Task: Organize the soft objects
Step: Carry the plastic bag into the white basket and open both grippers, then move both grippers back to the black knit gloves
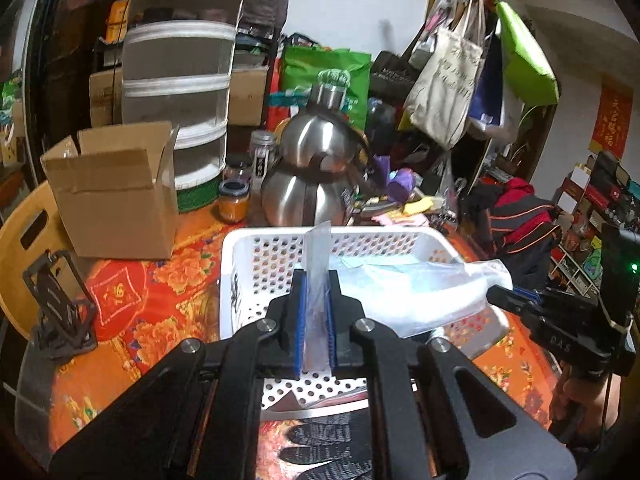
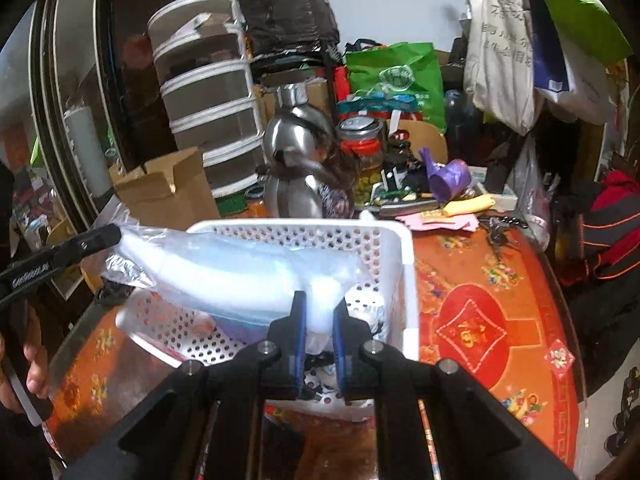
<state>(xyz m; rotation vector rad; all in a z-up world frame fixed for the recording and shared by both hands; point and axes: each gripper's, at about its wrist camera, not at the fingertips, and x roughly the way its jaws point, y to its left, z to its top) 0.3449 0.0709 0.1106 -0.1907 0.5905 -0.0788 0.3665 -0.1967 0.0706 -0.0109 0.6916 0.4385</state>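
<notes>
Above the white basket [image 1: 240,264], the plastic packet [image 1: 420,292] spans left to right, pinched at opposite ends by left gripper [image 1: 316,308] and right gripper [image 2: 320,316].

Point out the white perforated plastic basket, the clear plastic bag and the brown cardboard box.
white perforated plastic basket [image 1: 260,264]: left wrist view, bare back wall.
clear plastic bag [image 2: 224,276]: right wrist view, bulging middle.
brown cardboard box [image 1: 116,216]: left wrist view, front face.

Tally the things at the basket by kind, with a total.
Hand-held grippers: 2, left hand-held gripper and right hand-held gripper, both pinching the bag
Clear plastic bags: 1, clear plastic bag
White baskets: 1, white basket
Total: 4
</notes>
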